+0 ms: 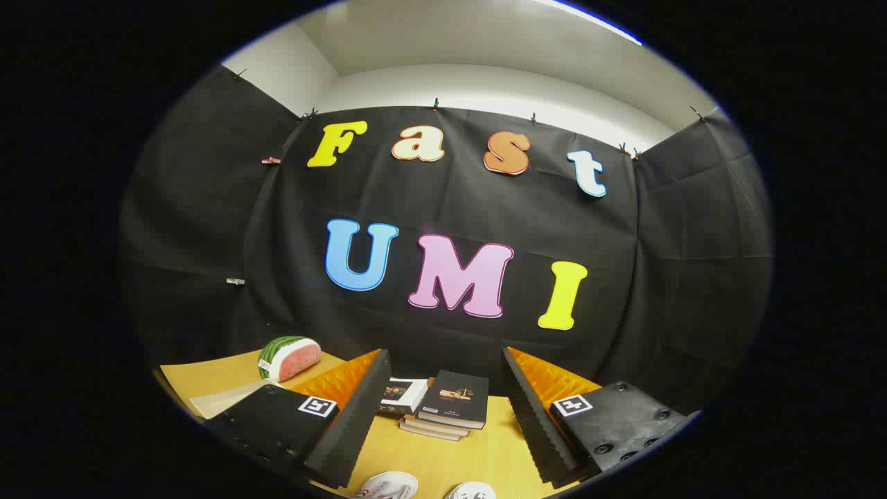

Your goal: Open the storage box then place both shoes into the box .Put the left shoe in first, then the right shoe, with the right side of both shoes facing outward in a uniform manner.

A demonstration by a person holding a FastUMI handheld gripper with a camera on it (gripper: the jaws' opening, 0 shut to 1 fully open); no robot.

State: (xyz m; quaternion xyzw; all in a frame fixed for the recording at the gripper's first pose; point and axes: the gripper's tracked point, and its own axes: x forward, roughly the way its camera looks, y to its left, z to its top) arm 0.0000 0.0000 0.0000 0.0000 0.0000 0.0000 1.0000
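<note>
The tool (443,423) is standing wide open, its two fingers (350,426) spread well apart and gripping nothing. Taking the stack of books (443,405) as landmark: two white shoes are lying nearer than the stack, low between the fingers, on the yellow wooden surface (485,450). The left-hand shoe (388,486) and the right-hand shoe (471,491) are sitting side by side, apart from each other. Both are being cut off, with just their rounded upper ends visible, so their long axes and pointing direction cannot be judged, nor which is the left shoe. The stack itself is lying beyond the shoes, between the fingers, a dark-covered book on top; a further book (400,395) is resting just left of it. A watermelon-slice object (290,357) is sitting well left of the stack, beyond the left finger. The black cloth wall (208,208) is hanging behind the stack.
</note>
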